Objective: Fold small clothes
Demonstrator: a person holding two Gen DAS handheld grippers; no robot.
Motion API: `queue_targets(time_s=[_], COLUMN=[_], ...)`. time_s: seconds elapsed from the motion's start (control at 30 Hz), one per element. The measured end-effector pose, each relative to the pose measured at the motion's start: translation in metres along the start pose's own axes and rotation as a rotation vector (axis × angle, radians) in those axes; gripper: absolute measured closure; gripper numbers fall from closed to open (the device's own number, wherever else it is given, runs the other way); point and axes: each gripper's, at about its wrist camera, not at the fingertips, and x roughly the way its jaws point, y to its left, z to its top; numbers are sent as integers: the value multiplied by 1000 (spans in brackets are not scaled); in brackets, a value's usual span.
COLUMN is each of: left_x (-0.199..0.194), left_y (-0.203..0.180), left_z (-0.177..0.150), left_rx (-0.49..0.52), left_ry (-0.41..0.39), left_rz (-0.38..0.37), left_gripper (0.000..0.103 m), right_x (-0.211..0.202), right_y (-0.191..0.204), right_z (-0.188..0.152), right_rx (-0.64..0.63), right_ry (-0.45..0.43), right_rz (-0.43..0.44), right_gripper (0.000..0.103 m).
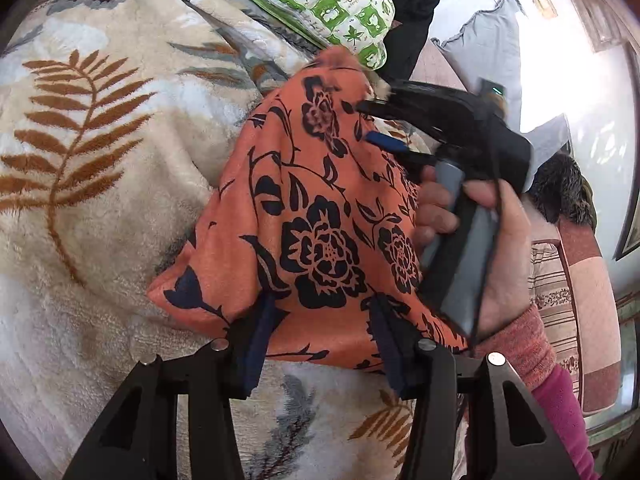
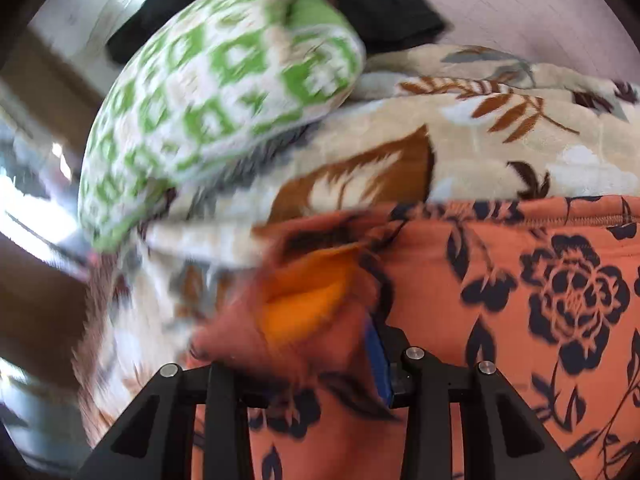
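Observation:
An orange garment (image 1: 320, 208) with dark blue flowers hangs above the leaf-patterned blanket (image 1: 120, 160). Its lower edge lies flat across the gap of my left gripper (image 1: 322, 320). That gripper's jaws stand apart and are easing closer, and their blue pads (image 1: 256, 340) are half buried in cloth. A hand (image 1: 500, 248) holds my right gripper (image 1: 376, 124) at the garment's upper right, shut on a bunch of the cloth. In the blurred right wrist view, my right gripper (image 2: 320, 320) has the orange garment (image 2: 500, 300) gathered between its fingers. One blue pad (image 2: 378, 360) shows there and the other is hidden.
A green-and-white patterned pillow (image 1: 332, 4) lies at the far edge of the blanket, with dark clothing (image 1: 412, 20) beside it. A grey cushion (image 1: 492, 44) and a striped seat (image 1: 560, 300) stand to the right. The pillow (image 2: 208, 112) fills the upper left of the right wrist view.

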Motion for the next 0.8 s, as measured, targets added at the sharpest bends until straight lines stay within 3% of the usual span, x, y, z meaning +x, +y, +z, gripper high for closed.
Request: queue_targets(time_s=[0.1,0.27,0.33,0.43,0.5,0.53,0.57,0.67,0.8], left_x=[-3,-24,-26,-5,16,17,14,-3,-19], left_y=[-6,-26,-33,-36,-29,-30,-35,-36,-13], left_z=[4,6,4,-1,3,1,0,-7,-18], left_rx=[7,78,109,139,137,160,181,159,-47], left_ry=[-30,-171,-203,-145,-84,-96,-102,-124,-107], left_rz=[16,111,103,209,286,297,316,293,185], left_gripper=[52,51,42,39,40,40,40,40,40], right_x=[-42,-156,-197,-238,-230,-229,-239,-267,-296], right_y=[-27,-103,-143,-202,-239,-252,-257,-256,-272], right_z=[0,-49,-73,-111,-141,-153,-163,-173,-192], right_rx=[12,-50,-1,67,125,137,128,144,266], right_ry=[-39,-87,-102,-61,56,76,31,18,-64], right_rz=[42,-49,-51,-117,-161,-148,-132,-88,101], right_gripper=[63,63,63,64,64,76,82,81,78])
